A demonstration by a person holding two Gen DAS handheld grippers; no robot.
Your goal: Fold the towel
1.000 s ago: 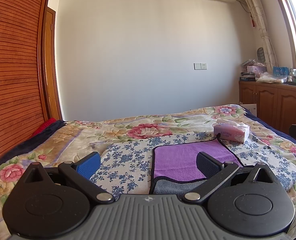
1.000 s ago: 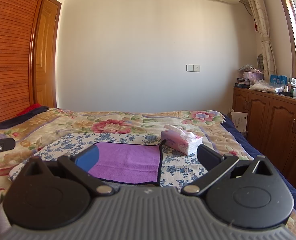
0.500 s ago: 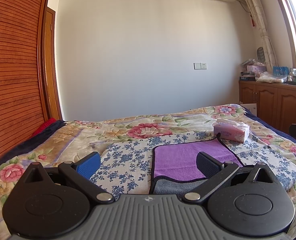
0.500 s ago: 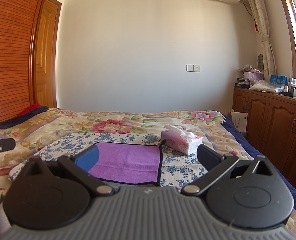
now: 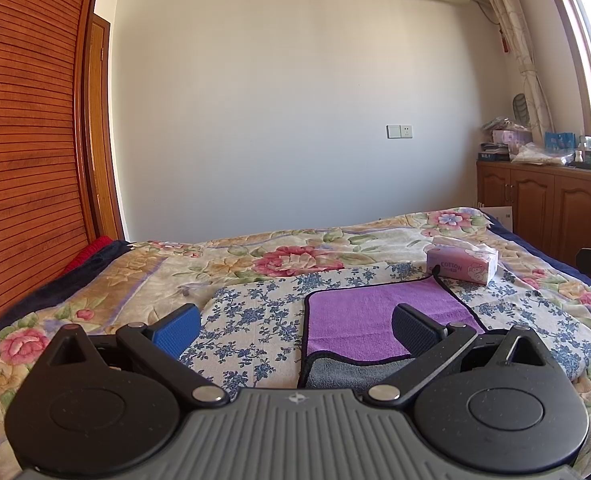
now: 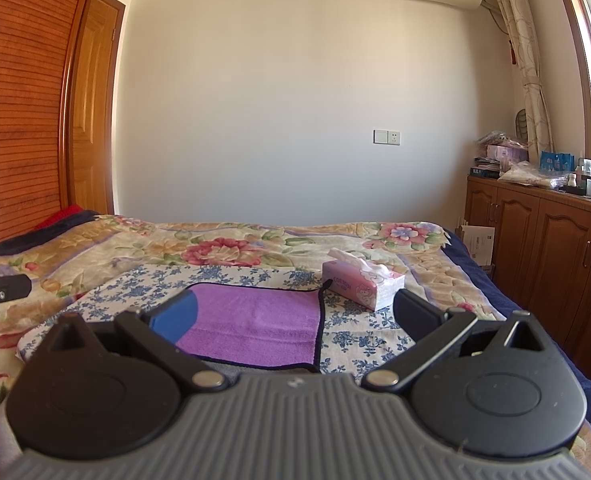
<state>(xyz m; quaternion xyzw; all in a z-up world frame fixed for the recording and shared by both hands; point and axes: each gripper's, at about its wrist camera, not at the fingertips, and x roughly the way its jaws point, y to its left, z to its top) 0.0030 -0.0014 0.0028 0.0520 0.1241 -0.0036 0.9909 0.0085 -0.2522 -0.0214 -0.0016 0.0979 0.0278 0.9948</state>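
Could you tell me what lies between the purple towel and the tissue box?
Only blue-flowered cloth lies between the purple towel and tissue box, clearest in the right wrist view.

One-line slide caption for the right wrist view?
Open right gripper above a purple towel on a floral bed, tissue box beside the towel's far right corner.

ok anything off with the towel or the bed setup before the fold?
One thing: the towel's near edge is flipped up, grey underside showing, so it isn't lying fully flat. The tissue box sits close to its far right corner. Both claws, left and right, are open and clear of the cloth.
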